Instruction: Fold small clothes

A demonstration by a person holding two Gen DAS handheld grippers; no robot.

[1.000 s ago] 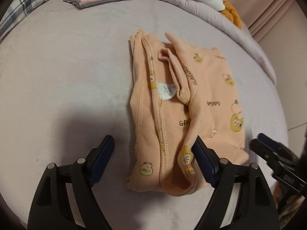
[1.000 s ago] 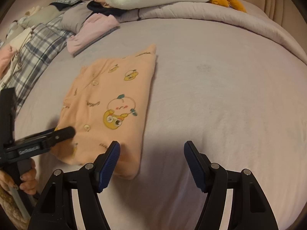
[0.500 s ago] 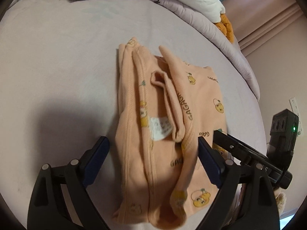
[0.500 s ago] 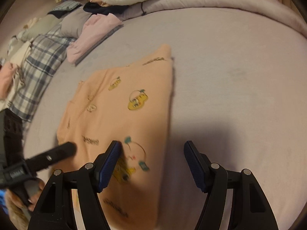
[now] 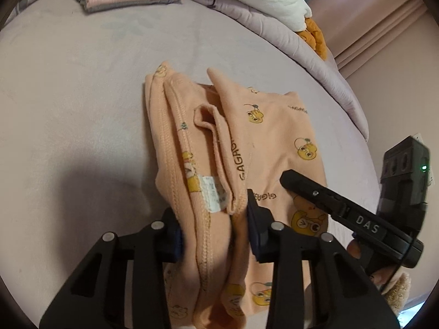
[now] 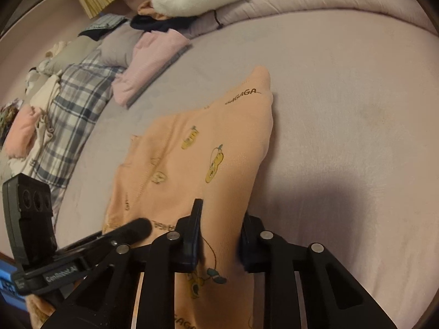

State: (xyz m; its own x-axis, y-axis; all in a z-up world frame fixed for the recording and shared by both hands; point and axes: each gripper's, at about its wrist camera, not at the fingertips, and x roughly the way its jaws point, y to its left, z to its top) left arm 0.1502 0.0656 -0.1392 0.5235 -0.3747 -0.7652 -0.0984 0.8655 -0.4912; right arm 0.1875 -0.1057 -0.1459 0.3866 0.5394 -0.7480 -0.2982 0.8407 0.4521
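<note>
The peach printed garment [image 5: 263, 148] lies half folded on the lilac bed sheet [image 5: 68, 109]. The left gripper [image 5: 214, 227] is closing on its near seamed edge, fabric bunched between the pads, and the right gripper [image 6: 219, 235] closes on the other near corner, probably to lift both ends together for the next fold

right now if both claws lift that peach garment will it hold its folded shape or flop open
Probably flops: the peach garment is soft knit, already bunching between the closing left claw. Loose layers near the white label could slide apart. It looks light; the closing right claw pinches only one edge, so the far end likely sags.
</note>
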